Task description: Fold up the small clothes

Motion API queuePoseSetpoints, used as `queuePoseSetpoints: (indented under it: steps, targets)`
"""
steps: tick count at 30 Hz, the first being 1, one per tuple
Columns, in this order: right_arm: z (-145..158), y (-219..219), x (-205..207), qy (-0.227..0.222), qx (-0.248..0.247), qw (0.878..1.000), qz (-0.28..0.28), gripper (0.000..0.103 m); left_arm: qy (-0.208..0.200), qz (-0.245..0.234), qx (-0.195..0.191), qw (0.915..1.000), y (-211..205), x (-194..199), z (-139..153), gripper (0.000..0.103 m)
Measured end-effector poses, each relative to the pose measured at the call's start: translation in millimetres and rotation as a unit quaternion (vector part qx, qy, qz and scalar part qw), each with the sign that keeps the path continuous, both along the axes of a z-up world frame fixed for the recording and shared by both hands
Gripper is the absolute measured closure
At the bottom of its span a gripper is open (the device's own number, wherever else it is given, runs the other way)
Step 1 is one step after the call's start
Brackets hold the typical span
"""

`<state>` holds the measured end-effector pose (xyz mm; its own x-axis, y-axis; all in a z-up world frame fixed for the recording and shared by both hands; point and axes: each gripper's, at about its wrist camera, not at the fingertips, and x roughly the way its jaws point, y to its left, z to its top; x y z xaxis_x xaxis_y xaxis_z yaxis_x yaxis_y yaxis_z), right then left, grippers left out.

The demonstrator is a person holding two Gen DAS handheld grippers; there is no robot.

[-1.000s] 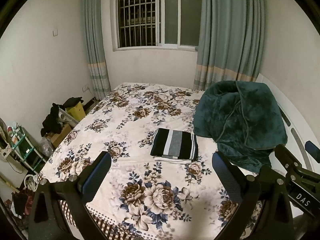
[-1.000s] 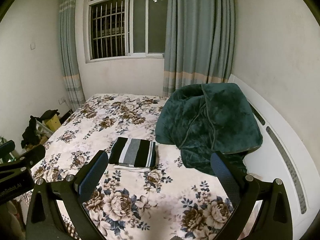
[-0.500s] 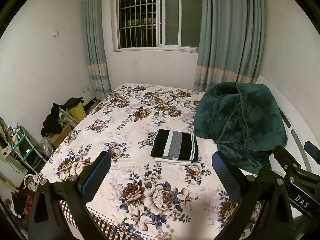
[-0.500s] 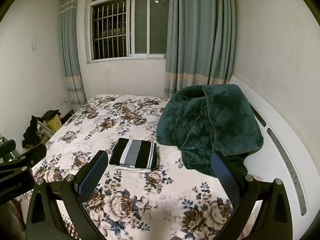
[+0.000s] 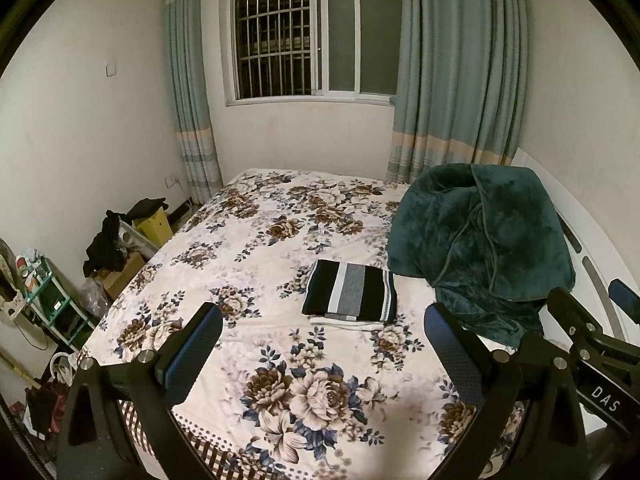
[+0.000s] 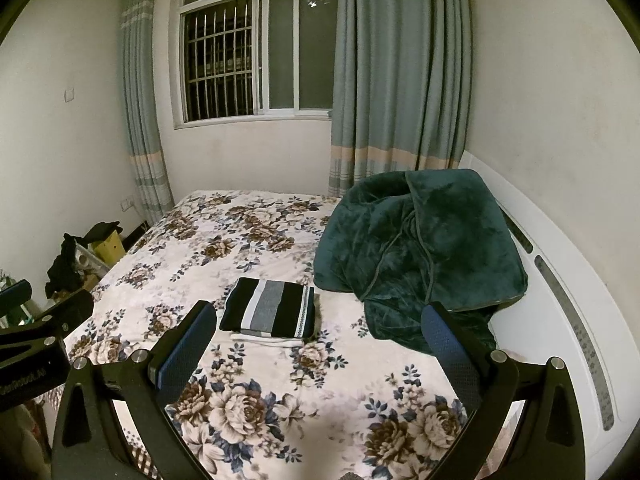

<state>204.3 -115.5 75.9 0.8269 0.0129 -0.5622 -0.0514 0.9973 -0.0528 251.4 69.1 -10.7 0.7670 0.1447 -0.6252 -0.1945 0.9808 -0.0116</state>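
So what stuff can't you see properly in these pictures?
- White garment under the striped folded garment: only an edge shows in both views.
- What the green blanket covers: hidden.
- Dark clothes pile beside the bed, left wrist view: too dim.
- Outside the window: dark.

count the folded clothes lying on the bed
2, stacked mid-bed beside the green blanket: a striped garment on top, and a white piece whose edge peeks out beneath it. More could be hidden under the blanket.
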Motion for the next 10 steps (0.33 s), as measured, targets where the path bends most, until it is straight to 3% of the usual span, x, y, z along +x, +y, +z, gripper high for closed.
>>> queuePoseSetpoints:
  steps: [10]
  targets:
    - [-0.2,0.9,-2.4,-0.002,-0.001,1.0,-0.002,0.0,-0.002,0.002,0.0,1.0,1.3,2.9,8.1,0.0]
